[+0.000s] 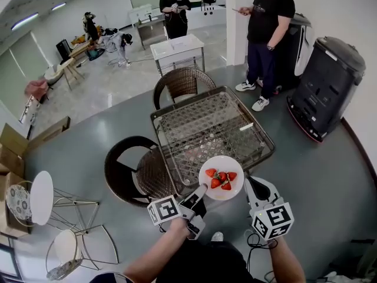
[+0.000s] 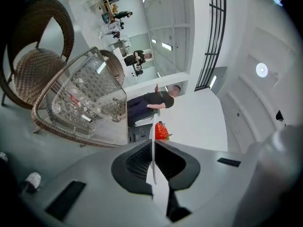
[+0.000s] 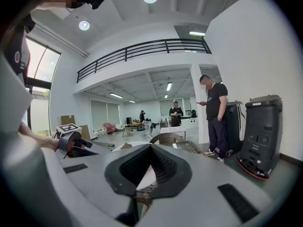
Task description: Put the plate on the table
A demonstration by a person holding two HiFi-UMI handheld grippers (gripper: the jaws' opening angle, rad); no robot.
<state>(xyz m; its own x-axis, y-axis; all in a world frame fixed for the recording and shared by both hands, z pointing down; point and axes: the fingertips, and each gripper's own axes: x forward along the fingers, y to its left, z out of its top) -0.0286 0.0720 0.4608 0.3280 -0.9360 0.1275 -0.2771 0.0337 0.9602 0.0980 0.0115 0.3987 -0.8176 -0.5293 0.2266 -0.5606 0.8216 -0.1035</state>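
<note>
We pinch the plate [image 1: 221,163] at opposite rims w/ left hand-held gripper [image 1: 201,189] & right hand-held gripper [image 1: 247,183], so the strawberries [image 1: 220,179] sit level above the table [image 1: 188,102] corner

Wicker chair [image 1: 182,82], second wicker chair [image 1: 132,170], standing person [image 1: 268,28], black machine [image 1: 327,84]

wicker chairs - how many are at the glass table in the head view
2. One wicker chair stands at the far side of the glass table, the other at its left side. None appears hidden.
</note>
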